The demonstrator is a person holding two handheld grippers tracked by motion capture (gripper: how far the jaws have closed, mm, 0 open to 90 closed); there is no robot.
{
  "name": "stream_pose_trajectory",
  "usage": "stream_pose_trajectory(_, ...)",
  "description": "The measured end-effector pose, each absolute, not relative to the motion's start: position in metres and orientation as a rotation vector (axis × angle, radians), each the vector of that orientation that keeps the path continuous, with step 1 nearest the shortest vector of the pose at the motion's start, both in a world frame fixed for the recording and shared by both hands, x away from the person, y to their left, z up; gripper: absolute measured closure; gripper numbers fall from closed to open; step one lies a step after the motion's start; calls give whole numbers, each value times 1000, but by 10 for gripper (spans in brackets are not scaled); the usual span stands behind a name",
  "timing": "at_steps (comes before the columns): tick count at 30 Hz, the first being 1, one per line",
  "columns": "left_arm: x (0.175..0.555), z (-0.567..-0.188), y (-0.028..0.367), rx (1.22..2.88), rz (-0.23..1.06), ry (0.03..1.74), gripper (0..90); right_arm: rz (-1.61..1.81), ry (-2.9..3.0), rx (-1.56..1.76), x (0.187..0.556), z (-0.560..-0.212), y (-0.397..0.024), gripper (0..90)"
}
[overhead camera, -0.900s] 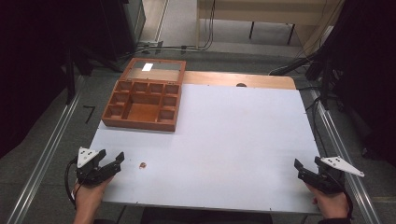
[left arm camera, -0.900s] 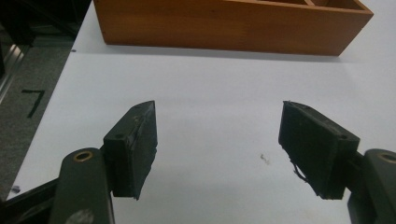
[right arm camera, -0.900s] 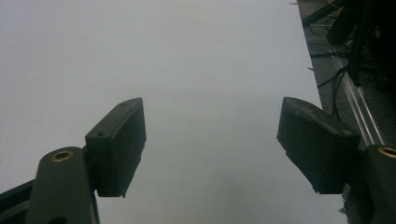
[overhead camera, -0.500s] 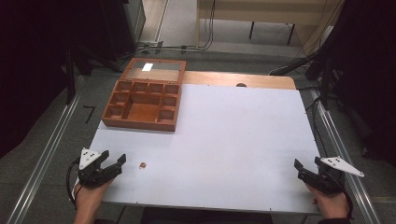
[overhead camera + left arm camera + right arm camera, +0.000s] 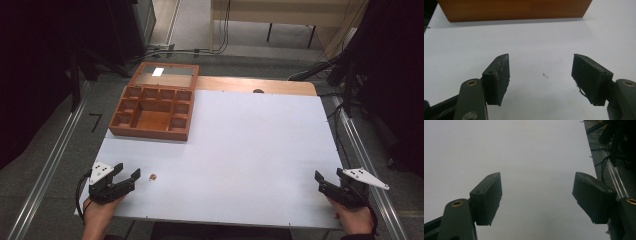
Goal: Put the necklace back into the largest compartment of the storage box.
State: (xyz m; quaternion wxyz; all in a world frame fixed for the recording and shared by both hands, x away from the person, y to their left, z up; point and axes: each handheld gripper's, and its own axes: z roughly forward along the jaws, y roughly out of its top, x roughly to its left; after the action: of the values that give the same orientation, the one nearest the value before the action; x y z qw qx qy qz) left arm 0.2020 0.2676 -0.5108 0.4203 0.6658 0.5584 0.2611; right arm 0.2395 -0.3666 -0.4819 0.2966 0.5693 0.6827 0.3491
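A small brown bit [image 5: 152, 176] lies on the white table [image 5: 250, 140] near its front left corner. Just to the left of it a hand holds my left gripper [image 5: 128, 171] low over the table, open, with nothing between the jaws. In the left gripper view the left gripper [image 5: 541, 57] frames bare tabletop with a tiny speck [image 5: 545, 75]. At the front right corner another hand holds my right gripper [image 5: 328, 175], also open. In the right gripper view the right gripper [image 5: 537, 175] has only white tabletop between the jaws.
A wooden compartment box [image 5: 155, 107] with its lid [image 5: 167, 75] laid open stands at the table's far left; its side [image 5: 516, 10] faces the left gripper. Metal rails [image 5: 45, 175] run along both table sides. Cables [image 5: 609, 157] lie off the right edge.
The left gripper has edged slightly to the right, toward the small brown bit. The right gripper has kept still.
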Motion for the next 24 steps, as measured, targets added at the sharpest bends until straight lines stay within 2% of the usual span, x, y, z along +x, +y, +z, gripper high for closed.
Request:
stream_pose_trajectory(22, 205, -513, 257, 1713, 614, 1358, 315, 923, 1822, 1513, 240, -482, -366, 217)
stream_pose_trajectory(24, 206, -514, 256, 1725, 593, 1354, 336, 922, 1823, 1515, 240, -482, -366, 217)
